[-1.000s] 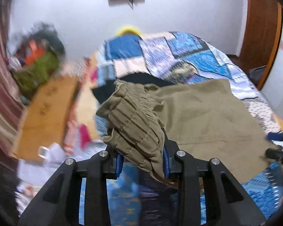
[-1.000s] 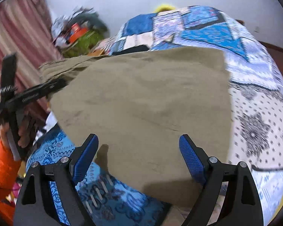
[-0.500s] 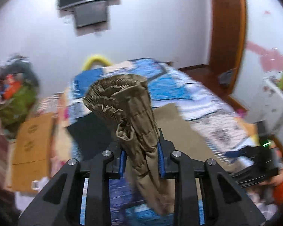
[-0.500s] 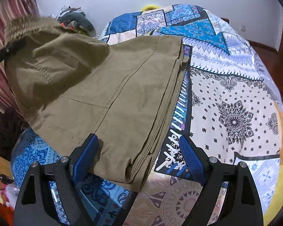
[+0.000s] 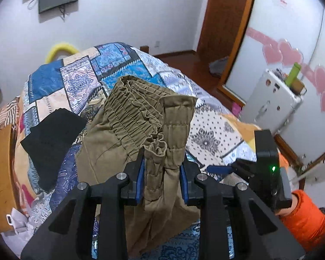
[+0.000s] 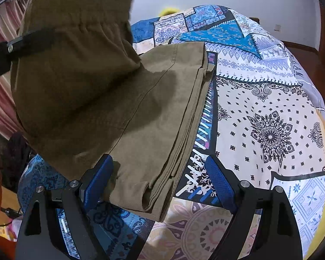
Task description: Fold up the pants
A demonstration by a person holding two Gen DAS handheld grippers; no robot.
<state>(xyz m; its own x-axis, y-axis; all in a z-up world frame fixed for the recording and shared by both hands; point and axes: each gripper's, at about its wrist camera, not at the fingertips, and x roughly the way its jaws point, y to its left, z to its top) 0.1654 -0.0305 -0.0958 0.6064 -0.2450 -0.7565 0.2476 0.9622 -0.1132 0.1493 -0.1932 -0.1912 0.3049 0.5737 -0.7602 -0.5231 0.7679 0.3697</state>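
Olive-brown pants (image 6: 153,112) lie on a patchwork bedspread (image 6: 270,112), the legs folded into a long stack. My left gripper (image 5: 161,169) is shut on the bunched elastic waistband (image 5: 140,112) and holds it lifted above the legs. From the right wrist view the raised waist end (image 6: 75,54) hangs over the left part of the pants, with the left gripper's finger (image 6: 30,39) against it. My right gripper (image 6: 160,173) is open and empty, its blue pads (image 6: 220,177) either side of the near end of the stack.
A black garment (image 5: 52,138) lies on the bed left of the pants. A wooden board (image 5: 0,162) stands at the bed's left edge. A white cabinet (image 5: 273,106) and a wooden door frame (image 5: 225,32) stand to the right. An orange sleeve (image 5: 309,218) shows at lower right.
My left gripper has lifted the waistband and swung it right, over the folded legs. The right gripper has stayed open and moved closer to the near end of the pants.
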